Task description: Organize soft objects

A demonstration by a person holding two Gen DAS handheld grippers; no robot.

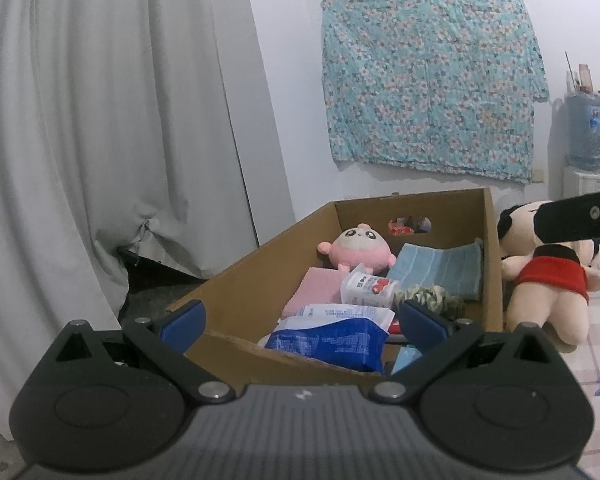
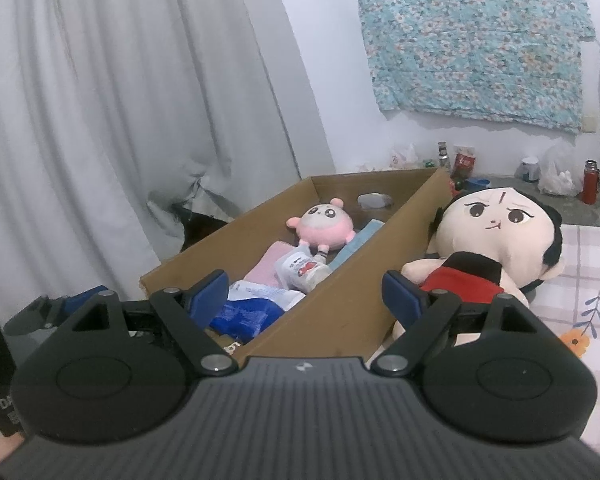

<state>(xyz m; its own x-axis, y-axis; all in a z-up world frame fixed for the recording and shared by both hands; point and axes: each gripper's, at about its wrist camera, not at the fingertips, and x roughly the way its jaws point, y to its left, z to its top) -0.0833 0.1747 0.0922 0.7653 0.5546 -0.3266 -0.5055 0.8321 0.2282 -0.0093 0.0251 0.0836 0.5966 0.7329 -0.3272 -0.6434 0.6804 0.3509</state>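
An open cardboard box (image 1: 252, 280) holds a round pink plush (image 1: 354, 250), a folded blue towel (image 1: 440, 268), a pink cloth (image 1: 316, 292), a white bottle (image 1: 366, 290), a green scrunchie (image 1: 428, 300) and a blue-and-white packet (image 1: 332, 340). My left gripper (image 1: 302, 320) is open over the box's near end with nothing between its pads. A big doll in a red top (image 2: 496, 224) lies on the bed against the box's right wall (image 2: 352, 304). My right gripper (image 2: 306, 296) is open and empty, straddling that wall. The pink plush (image 2: 324, 224) shows here too.
A grey curtain (image 1: 100, 120) hangs left of the box. A floral cloth (image 1: 428, 80) is pinned to the wall. A water jug (image 1: 588, 132) stands at the right. Bottles and a red flask (image 2: 590, 182) line a ledge behind. A plaid sheet (image 2: 588, 280) covers the bed.
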